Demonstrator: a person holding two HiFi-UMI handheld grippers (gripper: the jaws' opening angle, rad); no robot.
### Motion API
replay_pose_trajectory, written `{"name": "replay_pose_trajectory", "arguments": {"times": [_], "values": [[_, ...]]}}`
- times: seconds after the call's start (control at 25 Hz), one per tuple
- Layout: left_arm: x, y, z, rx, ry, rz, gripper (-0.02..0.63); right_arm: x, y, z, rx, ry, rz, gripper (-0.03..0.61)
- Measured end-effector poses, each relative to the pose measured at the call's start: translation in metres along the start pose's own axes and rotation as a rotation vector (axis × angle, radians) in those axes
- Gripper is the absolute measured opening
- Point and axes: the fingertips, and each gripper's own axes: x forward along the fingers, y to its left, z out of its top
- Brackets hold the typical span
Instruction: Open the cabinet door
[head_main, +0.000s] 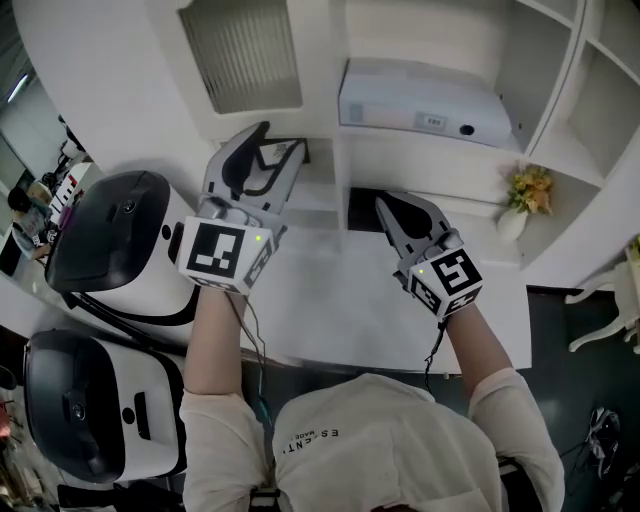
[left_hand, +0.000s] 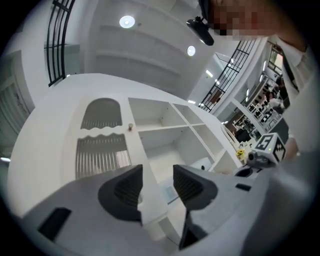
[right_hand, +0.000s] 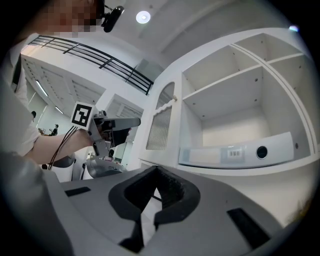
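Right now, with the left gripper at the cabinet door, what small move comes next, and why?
Probably close the left gripper on the cabinet door, at its edge: the jaws stand apart with that edge between them, so it has no grip yet. The right gripper is shut, empty.

White shelving (head_main: 590, 90), dark floor (head_main: 565, 330), ceiling spotlights (left_hand: 126, 21).

The person wears a cream short-sleeved top (head_main: 380, 440) with small dark lettering, probably at the collar. The left gripper (head_main: 280, 150) and right gripper (head_main: 385, 210) are grey. Ahead of each black-and-white marker cube (head_main: 220, 252) are black fingers (head_main: 402, 216). A thin dark cable (head_main: 434, 352) trails behind each marker cube.
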Motion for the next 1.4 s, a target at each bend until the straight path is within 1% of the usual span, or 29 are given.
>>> {"name": "replay_pose_trajectory", "arguments": {"times": [0.08, 0.28, 0.48, 0.6, 0.84, 0.92, 1.08, 1.16, 1.24, 1.28, 1.36, 1.4], "values": [[0.022, 0.008, 0.008, 0.029, -0.014, -0.019, 0.189, 0.006, -0.009, 0.005, -0.005, -0.007, -0.015, 0.014], [0.071, 0.028, 0.025, 0.067, -0.038, -0.058, 0.189, 0.018, -0.033, 0.024, 0.000, -0.036, -0.069, 0.014], [0.110, 0.059, 0.045, 0.105, -0.068, -0.037, 0.174, 0.026, -0.050, 0.038, -0.022, -0.035, -0.124, 0.014], [0.128, 0.077, 0.062, 0.098, -0.081, -0.025, 0.173, 0.030, -0.053, 0.037, -0.039, -0.021, -0.144, 0.014], [0.158, 0.097, 0.105, 0.125, -0.126, -0.008, 0.173, 0.039, -0.058, 0.038, -0.075, -0.008, -0.158, 0.014], [0.167, 0.100, 0.112, 0.121, -0.121, -0.014, 0.173, 0.042, -0.059, 0.038, -0.082, -0.002, -0.163, 0.014], [0.181, 0.109, 0.115, 0.090, -0.092, -0.016, 0.170, 0.046, -0.066, 0.040, -0.082, -0.001, -0.177, 0.014], [0.182, 0.110, 0.116, 0.103, -0.098, -0.006, 0.163, 0.047, -0.069, 0.042, -0.089, 0.003, -0.180, 0.014], [0.182, 0.111, 0.116, 0.138, -0.104, 0.021, 0.162, 0.050, -0.071, 0.043, -0.096, 0.009, -0.181, 0.014], [0.183, 0.112, 0.116, 0.154, -0.107, 0.045, 0.156, 0.051, -0.072, 0.043, -0.098, 0.011, -0.181, 0.014], [0.184, 0.115, 0.116, 0.179, -0.114, 0.106, 0.118, 0.053, -0.072, 0.043, -0.100, 0.014, -0.179, 0.014], [0.185, 0.115, 0.116, 0.192, -0.120, 0.132, 0.115, 0.053, -0.071, 0.042, -0.101, 0.017, -0.178, 0.014]]}}
